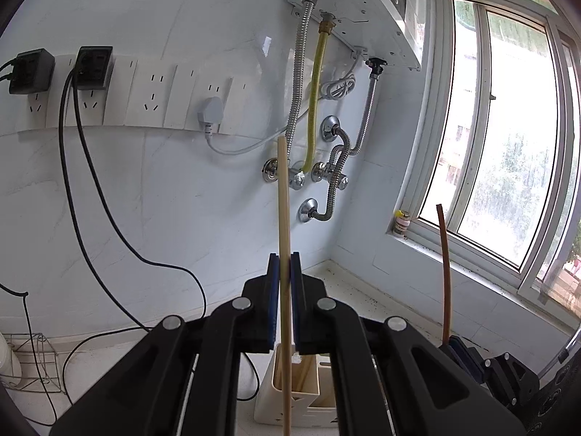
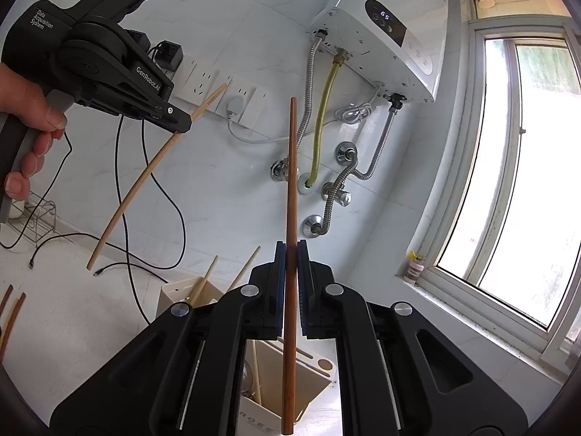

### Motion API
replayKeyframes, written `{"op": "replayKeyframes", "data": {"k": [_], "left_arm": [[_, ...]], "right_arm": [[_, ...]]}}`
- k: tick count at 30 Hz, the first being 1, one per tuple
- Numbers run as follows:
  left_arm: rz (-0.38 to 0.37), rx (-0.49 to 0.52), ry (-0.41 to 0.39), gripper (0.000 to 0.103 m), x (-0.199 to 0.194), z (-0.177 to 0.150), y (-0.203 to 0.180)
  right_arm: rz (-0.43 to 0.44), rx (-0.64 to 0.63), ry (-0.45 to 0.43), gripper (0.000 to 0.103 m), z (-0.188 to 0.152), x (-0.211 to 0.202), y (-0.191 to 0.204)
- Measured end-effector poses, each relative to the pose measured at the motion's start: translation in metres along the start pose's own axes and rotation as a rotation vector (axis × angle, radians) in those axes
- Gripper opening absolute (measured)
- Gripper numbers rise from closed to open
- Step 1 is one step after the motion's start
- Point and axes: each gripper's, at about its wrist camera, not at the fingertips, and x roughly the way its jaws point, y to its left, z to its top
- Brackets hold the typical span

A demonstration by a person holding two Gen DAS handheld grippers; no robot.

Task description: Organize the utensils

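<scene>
While each claw is clamped shut on one chopstick, your left claw holding a pale wooden chopstick and your right claw a dark brown chopstick, both sticks are lifted above the cream plastic utensil holder, which already has a few pale sticks inside, and more dark sticks wait on the white tabletop.

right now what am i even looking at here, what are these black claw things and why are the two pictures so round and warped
These are two handheld grabbing tools, one in each of a person's hands; there is no robot arm. Each carries a wide-angle camera looking forward along its two fingers, which bends the picture.

The left-wrist picture shows the left tool shut on a pale wooden chopstick. The right-wrist picture shows the right tool shut on a dark brown chopstick; at its upper left you also see the other tool from the side, with the hand gripping it.

Below stands a cream utensil holder with a few pale chopsticks already in it, on a white counter. More dark chopsticks show at the left edge.
</scene>
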Motion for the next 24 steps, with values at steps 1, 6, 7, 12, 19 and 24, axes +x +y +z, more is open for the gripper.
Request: {"op": "replayKeyframes", "data": {"k": [1,6,7,12,19,24], "left_arm": [[-0.002,0.001,-0.006,0.006,0.004,0.001,-0.002],[-0.012,-0.004,-0.029,0.006,0.022,0.005,-0.010],[-0.013,-0.004,-0.036,0.006,0.026,0.005,-0.012],[-0.006,-0.021,-0.080,0.006,0.039,0.001,-0.014],[0.053,-0.091,-0.145,0.006,0.053,-0.005,-0.010],[0.072,-0.085,-0.143,0.006,0.065,-0.012,-0.014]], "right_arm": [[-0.003,0.005,-0.007,0.006,-0.001,0.001,-0.002],[-0.003,-0.003,-0.035,0.006,-0.008,0.011,-0.007],[0.000,-0.004,-0.039,0.006,-0.011,0.014,-0.008],[0.015,-0.001,-0.078,0.006,-0.025,0.022,-0.010],[0.040,0.048,-0.090,0.006,-0.046,0.036,-0.014],[0.054,0.094,-0.088,0.006,-0.059,0.044,-0.022]]}}
